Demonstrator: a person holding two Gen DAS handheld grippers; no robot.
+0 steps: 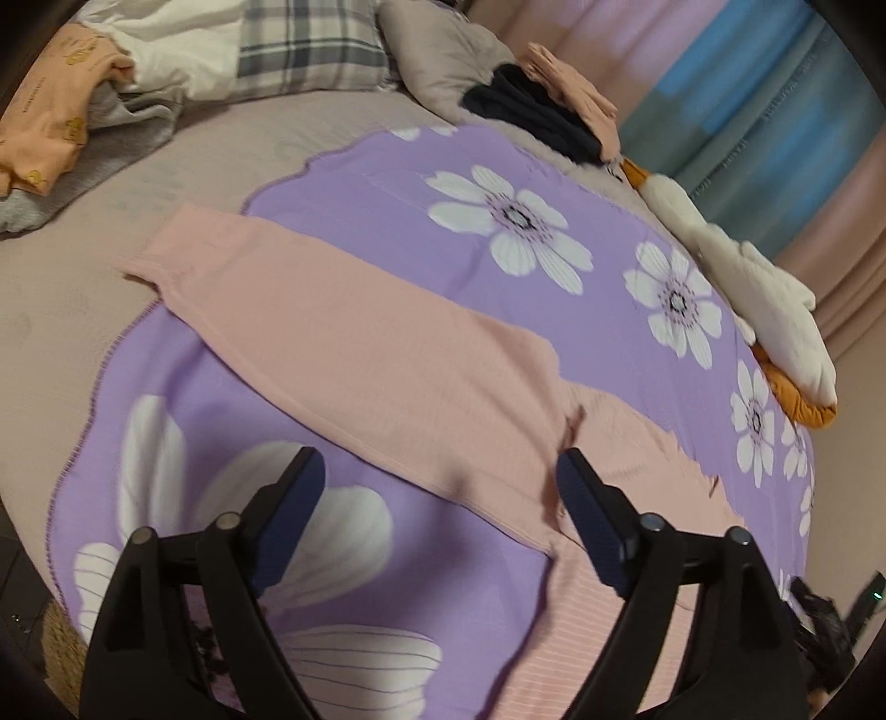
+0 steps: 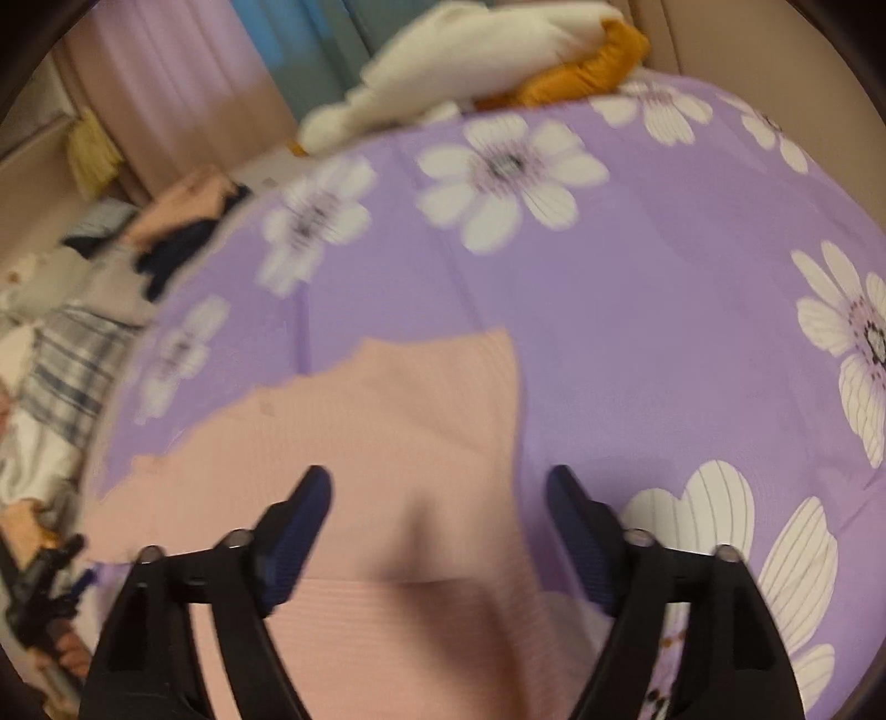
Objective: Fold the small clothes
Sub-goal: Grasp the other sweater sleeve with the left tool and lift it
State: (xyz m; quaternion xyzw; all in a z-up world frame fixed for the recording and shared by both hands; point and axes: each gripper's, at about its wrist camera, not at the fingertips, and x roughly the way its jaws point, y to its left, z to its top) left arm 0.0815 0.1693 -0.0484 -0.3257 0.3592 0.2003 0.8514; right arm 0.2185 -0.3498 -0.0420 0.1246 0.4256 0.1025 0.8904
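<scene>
A pink ribbed garment (image 1: 387, 354) lies spread flat on a purple flowered blanket (image 1: 387, 177) on the bed, one long sleeve stretched ahead and to the left of the left claw (image 1: 440, 479). That claw stands wide, holding nothing, its fingers apart over the garment's lower edge. The right claw (image 2: 437, 493) is also wide and holds nothing, poised over the garment's body (image 2: 387, 443), whose side edge runs just inside its right finger; this view is blurred. Far ahead of the left claw sit a dark and pink clothes pile (image 1: 548, 111), a white and orange plush toy (image 1: 764, 299) and a plaid pillow (image 1: 310, 44)
</scene>
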